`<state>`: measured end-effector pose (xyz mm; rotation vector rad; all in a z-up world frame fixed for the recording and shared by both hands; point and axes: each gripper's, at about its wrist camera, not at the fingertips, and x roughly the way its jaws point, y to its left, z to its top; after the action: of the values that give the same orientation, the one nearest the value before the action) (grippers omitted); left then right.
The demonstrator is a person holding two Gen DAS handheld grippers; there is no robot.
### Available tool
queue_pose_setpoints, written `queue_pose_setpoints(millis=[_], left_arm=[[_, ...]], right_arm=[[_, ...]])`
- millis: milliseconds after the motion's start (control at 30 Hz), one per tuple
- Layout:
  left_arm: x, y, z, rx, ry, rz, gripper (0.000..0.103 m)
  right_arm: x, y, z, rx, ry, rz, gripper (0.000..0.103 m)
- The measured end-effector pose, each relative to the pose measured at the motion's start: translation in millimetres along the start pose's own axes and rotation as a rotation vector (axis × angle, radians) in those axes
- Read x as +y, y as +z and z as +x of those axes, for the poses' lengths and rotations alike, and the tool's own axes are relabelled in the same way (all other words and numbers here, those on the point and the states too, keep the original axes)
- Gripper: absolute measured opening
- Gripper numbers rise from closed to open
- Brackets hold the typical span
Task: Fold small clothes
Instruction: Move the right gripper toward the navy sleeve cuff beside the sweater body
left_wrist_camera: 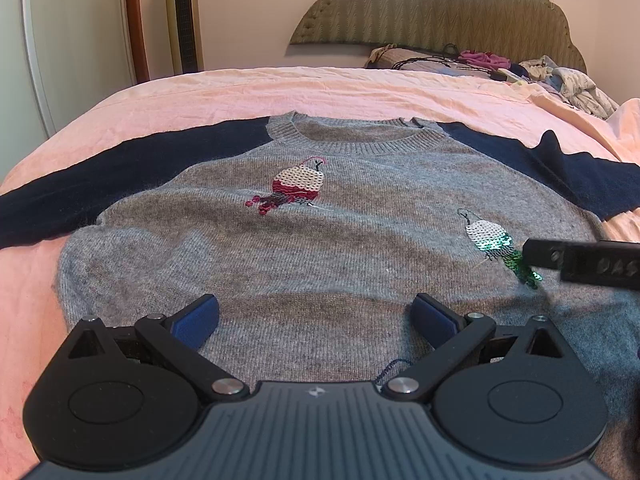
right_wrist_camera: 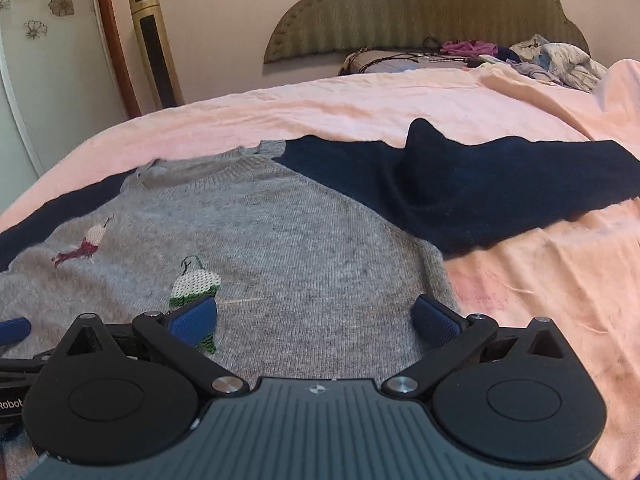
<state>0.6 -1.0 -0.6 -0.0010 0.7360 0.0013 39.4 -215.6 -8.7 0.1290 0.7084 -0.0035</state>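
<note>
The pink bed cover (left_wrist_camera: 360,88) carried one sweater (left_wrist_camera: 320,248), which lay flat with its front up and its collar toward the headboard (left_wrist_camera: 440,4). Its long axis, from cuff to cuff, ran across the view of both cameras. The grey body was directly in front of both grippers, and the hem was nearest to them.

There were two navy sleeves. The left sleeve (left_wrist_camera: 120,176) stretched out to the left, and the right sleeve (right_wrist_camera: 500,184) stretched out to the right with one raised fold in it. I judged that the right gripper (right_wrist_camera: 316,322) was nearer to the right sleeve and to the right side seam, and the left gripper (left_wrist_camera: 316,320) nearer to the left sleeve.

Both grippers had their jaws wide apart and they held nothing. Two sequin birds decorated the chest, one red (left_wrist_camera: 298,188) and one green (left_wrist_camera: 496,244). One heap of other clothes (right_wrist_camera: 552,60) waited far off by the headboard.
</note>
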Motion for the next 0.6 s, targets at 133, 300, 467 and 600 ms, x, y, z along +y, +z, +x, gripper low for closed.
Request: queue_pose_setpoints(millis=[133, 300, 467, 600], left_arm=[[0.0, 0.0, 0.0, 0.000, 0.000, 0.000, 0.103], [0.3, -0.1, 0.2, 0.000, 0.001, 0.000, 0.103], [0.6, 0.1, 1.0, 0.001, 0.003, -0.001, 0.103], [0.7, 0.0, 1.1, 0.001, 0.002, 0.000, 0.103]], right_arm=[[14.6, 0.2, 7.3, 0.025, -0.060, -0.079, 0.103], [11.8, 0.3, 7.3, 0.025, -0.052, -0.070, 0.103], [12.5, 0.2, 7.4, 0.025, -0.052, -0.069, 0.103], [13.1, 0.1, 7.7, 0.025, -0.052, -0.069, 0.103]])
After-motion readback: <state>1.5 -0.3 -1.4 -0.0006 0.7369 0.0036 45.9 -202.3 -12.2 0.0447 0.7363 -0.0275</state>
